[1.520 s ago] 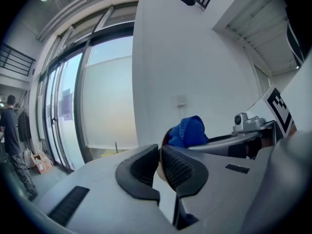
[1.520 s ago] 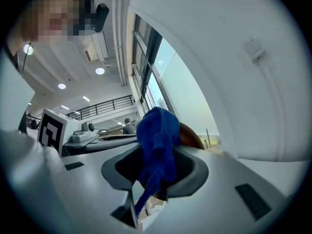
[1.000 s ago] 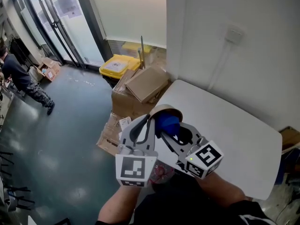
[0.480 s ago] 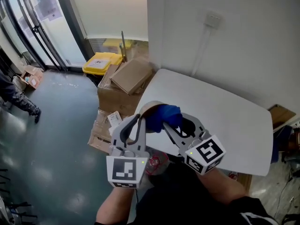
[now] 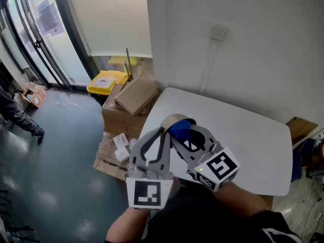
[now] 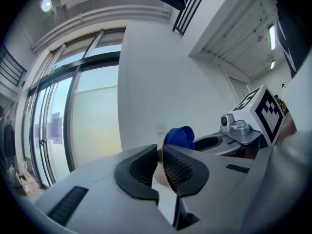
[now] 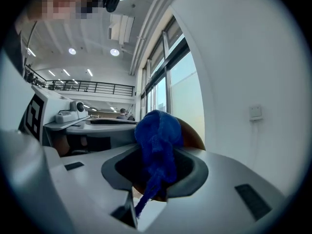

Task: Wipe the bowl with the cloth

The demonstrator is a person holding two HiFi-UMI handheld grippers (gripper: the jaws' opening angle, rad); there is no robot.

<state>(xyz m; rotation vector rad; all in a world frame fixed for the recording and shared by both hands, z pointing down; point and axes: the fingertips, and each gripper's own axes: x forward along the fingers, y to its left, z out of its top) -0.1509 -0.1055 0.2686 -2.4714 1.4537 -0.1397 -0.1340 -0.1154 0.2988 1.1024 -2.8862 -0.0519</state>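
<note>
Most of the white bench (image 5: 253, 140) top is left bare, so loads of room is given out toward the wall (image 5: 263, 59). The left side is hemmed in by piled cardboard boxes (image 5: 132, 97) and a yellow bin (image 5: 104, 81). The near-left corner is crowded by the raised bowl (image 5: 174, 119) and cloth (image 5: 180, 129).

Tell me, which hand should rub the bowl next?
Right. The right gripper pinches the blue cloth, right at the bowl. The left gripper steadies the bowl's rim between its jaws, which have just been opening.
</note>
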